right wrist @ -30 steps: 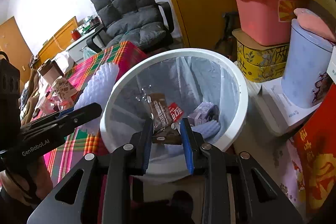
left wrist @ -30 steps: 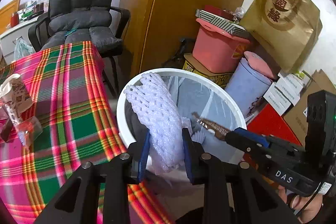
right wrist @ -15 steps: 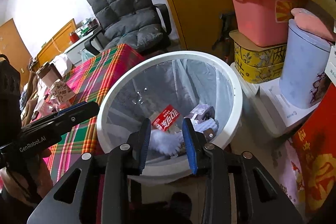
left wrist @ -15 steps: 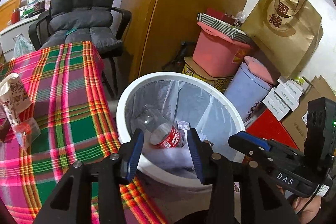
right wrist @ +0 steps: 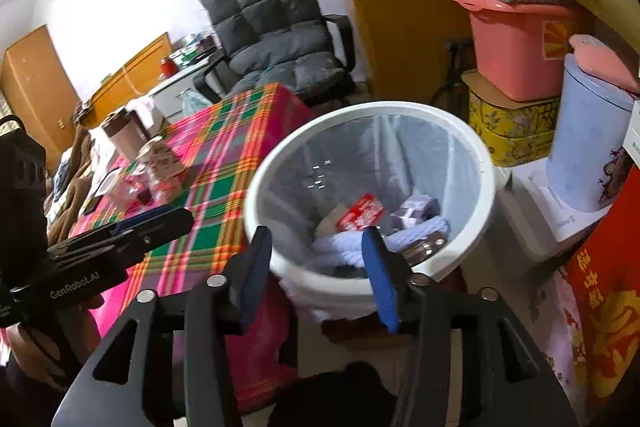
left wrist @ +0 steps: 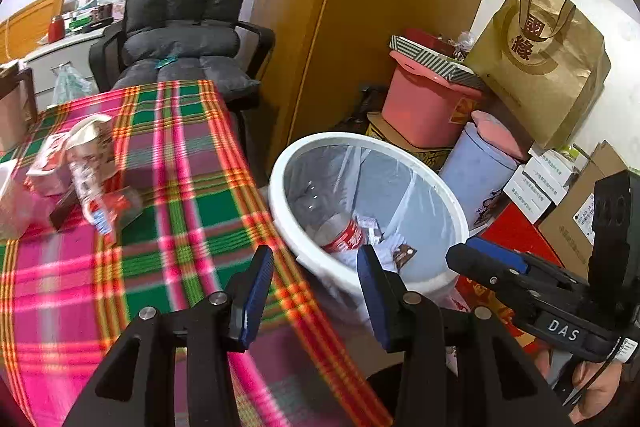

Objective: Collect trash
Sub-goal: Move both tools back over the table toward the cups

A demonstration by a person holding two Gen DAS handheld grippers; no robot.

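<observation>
Beside the plaid-covered table (left wrist: 168, 227), at its 3 o'clock edge: one white trash bin (right wrist: 486, 187) with clear liner, holding a crushed plastic bottle with red label (left wrist: 340, 233), white foam fruit netting (right wrist: 416, 233), and a small wrapper (left wrist: 404, 253). Left gripper (left wrist: 314, 295): jaws parted, nothing between them, poised over the table edge and bin rim. Right gripper (right wrist: 316, 273): jaws opening, empty, above the bin's 6 o'clock rim. Remaining trash: a cluster at the table's 9 o'clock side, comprising a crumpled paper carton (left wrist: 86, 143), a clear wrapper (left wrist: 120, 205) and adjacent scraps. The carton looks light, soft and easily crushed; likely best pinched across its creased upper fold. Its long axis seems to run roughly 12 to 6 o'clock, the crumpled top toward 12, though motion blur leaves this uncertain. The wrapper is probably slippery and thin.
</observation>
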